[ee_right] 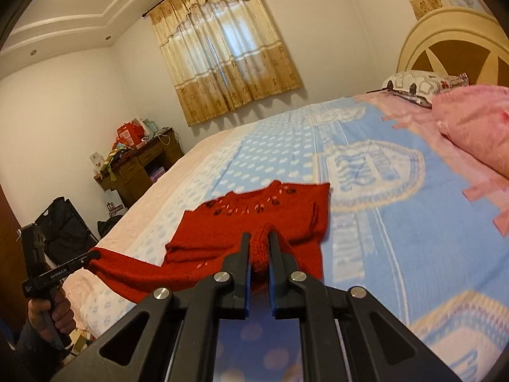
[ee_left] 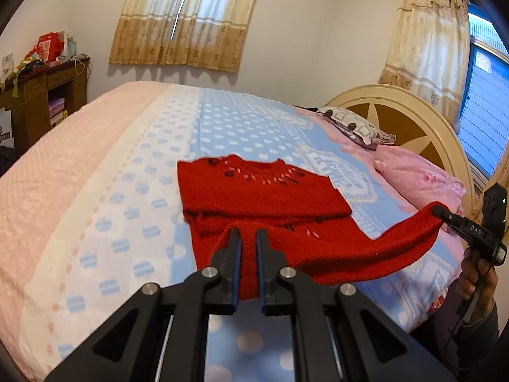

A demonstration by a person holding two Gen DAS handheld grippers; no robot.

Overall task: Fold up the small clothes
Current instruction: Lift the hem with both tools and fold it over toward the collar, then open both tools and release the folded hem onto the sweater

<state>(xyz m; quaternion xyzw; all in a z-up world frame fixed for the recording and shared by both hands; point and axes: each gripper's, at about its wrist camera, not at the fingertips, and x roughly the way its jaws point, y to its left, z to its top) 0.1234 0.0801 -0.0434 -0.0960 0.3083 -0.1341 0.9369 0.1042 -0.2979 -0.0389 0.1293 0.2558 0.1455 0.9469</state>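
Observation:
A small red knitted sweater (ee_left: pixel 254 191) with beaded trim at the neck lies on the bed, its far part folded flat. My left gripper (ee_left: pixel 248 238) is shut on the sweater's near edge. My right gripper (ee_right: pixel 259 240) is shut on another part of the near edge and lifts it above the bed. The right gripper also shows in the left wrist view (ee_left: pixel 442 211), holding a stretched strip of the sweater out to the right. The left gripper shows in the right wrist view (ee_right: pixel 92 256) at the far left, holding the other end.
The bed (ee_left: pixel 111 165) has a blue, white and pink dotted cover. A pink pillow (ee_left: pixel 420 178) and a patterned pillow (ee_left: pixel 356 124) lie by the cream headboard (ee_left: pixel 413 117). A cluttered wooden desk (ee_left: pixel 41 95) stands at the left wall. Curtained windows are behind.

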